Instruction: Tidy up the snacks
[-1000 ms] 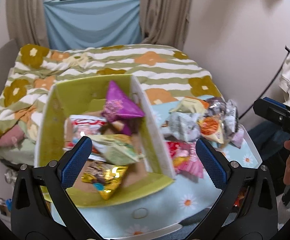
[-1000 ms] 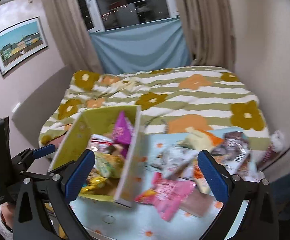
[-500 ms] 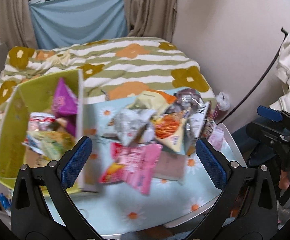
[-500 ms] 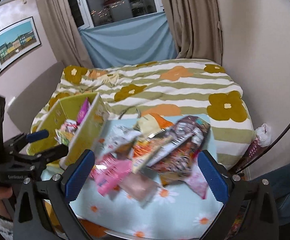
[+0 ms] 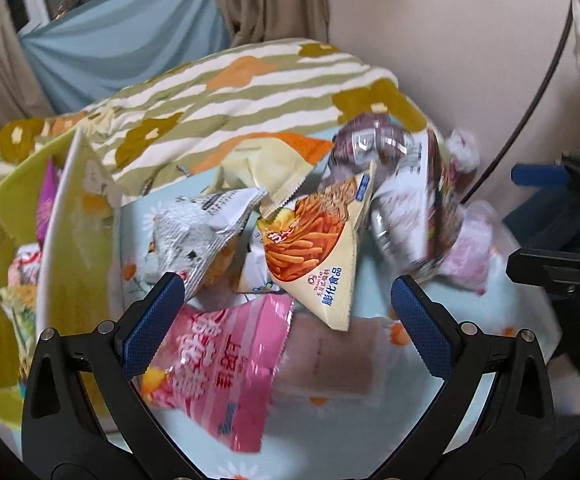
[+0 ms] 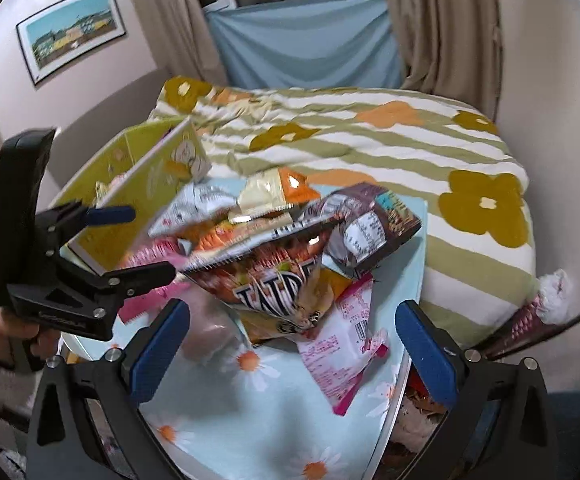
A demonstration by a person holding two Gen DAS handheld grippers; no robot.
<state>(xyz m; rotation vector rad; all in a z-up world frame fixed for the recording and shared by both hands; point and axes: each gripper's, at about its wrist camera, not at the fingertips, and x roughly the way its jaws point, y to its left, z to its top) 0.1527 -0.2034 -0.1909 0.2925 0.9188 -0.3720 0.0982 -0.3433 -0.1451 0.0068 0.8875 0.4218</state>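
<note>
Left gripper (image 5: 286, 300) wide, empty, poised over pink packet (image 5: 218, 364) near tabletop (image 5: 330, 440) front edge; right gripper (image 6: 290, 336) wide, empty; snack pile (image 6: 290, 232) mid-tabletop; box (image 5: 14, 216) at left edge, likely for sorted snacks

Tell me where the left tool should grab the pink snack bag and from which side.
Grip the pink snack bag at its near bottom corner, coming from above on the camera side. It lies flat on the floral tablecloth, its far end tucked under the triangular pack, while the near end is bare. The left tool hangs open over it.
</note>
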